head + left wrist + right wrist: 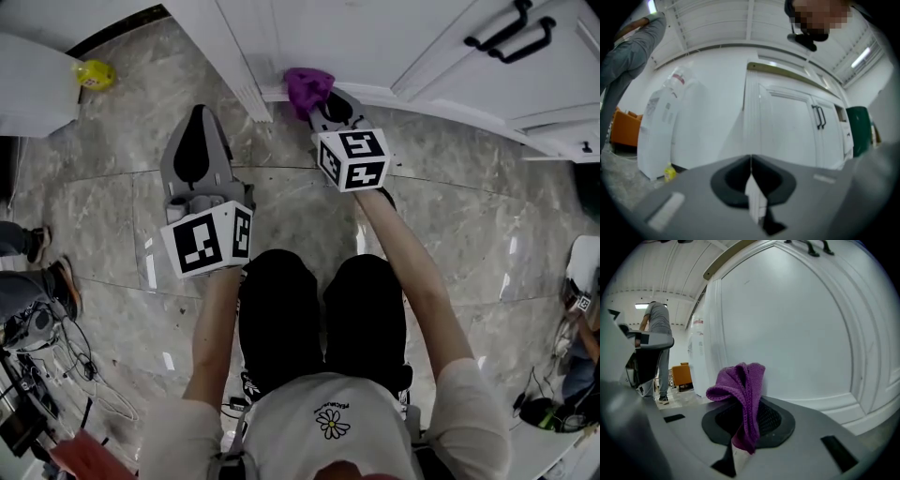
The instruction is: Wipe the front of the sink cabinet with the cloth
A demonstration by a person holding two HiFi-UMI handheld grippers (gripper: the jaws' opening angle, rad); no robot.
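Note:
A purple knitted cloth (307,88) is pinched in my right gripper (323,105), which is shut on it and holds it against the bottom edge of the white sink cabinet (366,47). In the right gripper view the cloth (743,397) stands up from the jaws, right against the white cabinet door panel (797,333). My left gripper (199,127) is shut and holds nothing; it hovers over the floor to the left of the cabinet corner. The left gripper view looks at the cabinet (787,126) from a short way off.
Black handles (511,33) sit on the cabinet doors at the upper right. A yellow bottle (97,74) lies on the marble floor at the far left, beside a white appliance (670,126). Other people's feet (47,272) and cables (56,375) are at the left edge.

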